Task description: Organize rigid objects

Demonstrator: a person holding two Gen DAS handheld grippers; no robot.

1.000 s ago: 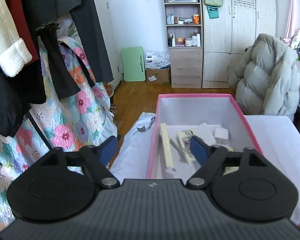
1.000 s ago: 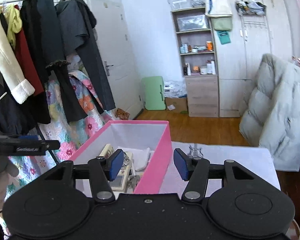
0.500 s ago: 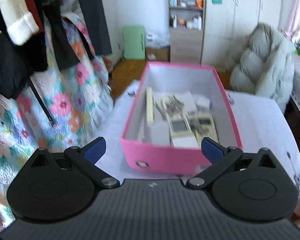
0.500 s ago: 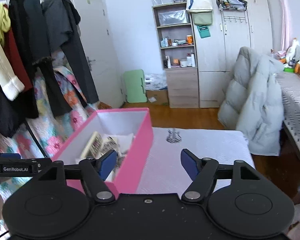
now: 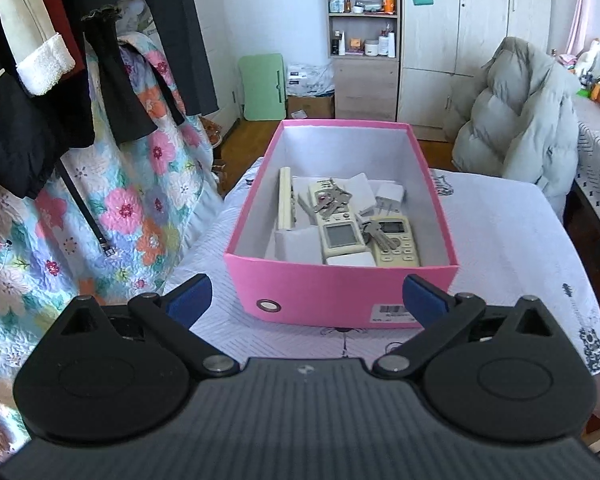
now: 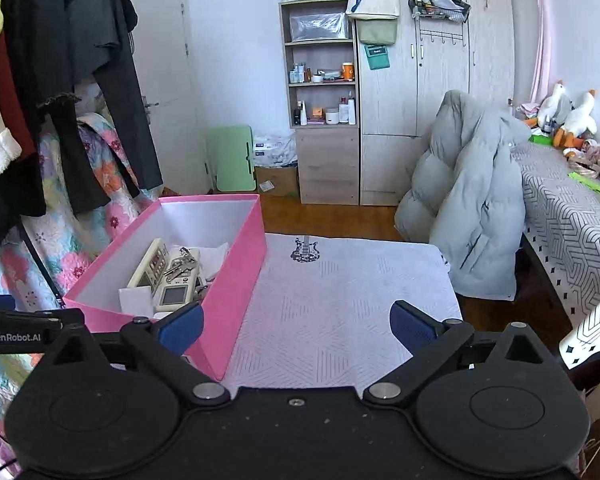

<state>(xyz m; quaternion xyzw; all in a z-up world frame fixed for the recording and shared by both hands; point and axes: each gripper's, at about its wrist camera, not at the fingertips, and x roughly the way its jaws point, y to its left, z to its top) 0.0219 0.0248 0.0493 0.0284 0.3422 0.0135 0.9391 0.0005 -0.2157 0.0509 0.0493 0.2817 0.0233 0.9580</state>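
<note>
Left gripper (image 5: 306,300) wide open and empty before the pink box (image 5: 340,286) on the table (image 6: 340,320); remotes (image 5: 340,220) and keys (image 5: 334,200) lie inside; right gripper (image 6: 296,326) open, empty beside it

"GenRobot.AI" is showing in white letters on the black bar of the left hand-held gripper (image 6: 18,336), at the left edge of the right wrist view. A white barcode sticker (image 5: 392,312) is sitting on the near wall of the pink box (image 5: 320,292); its print is too small to read. A teal tag (image 6: 377,56) is hanging on the wardrobe door with a white label, lettering unreadable. Remote (image 5: 394,238) buttons and screens are showing marks, none legible. A guitar drawing (image 6: 306,249) is printed on the bench cloth, carrying no words.
</note>
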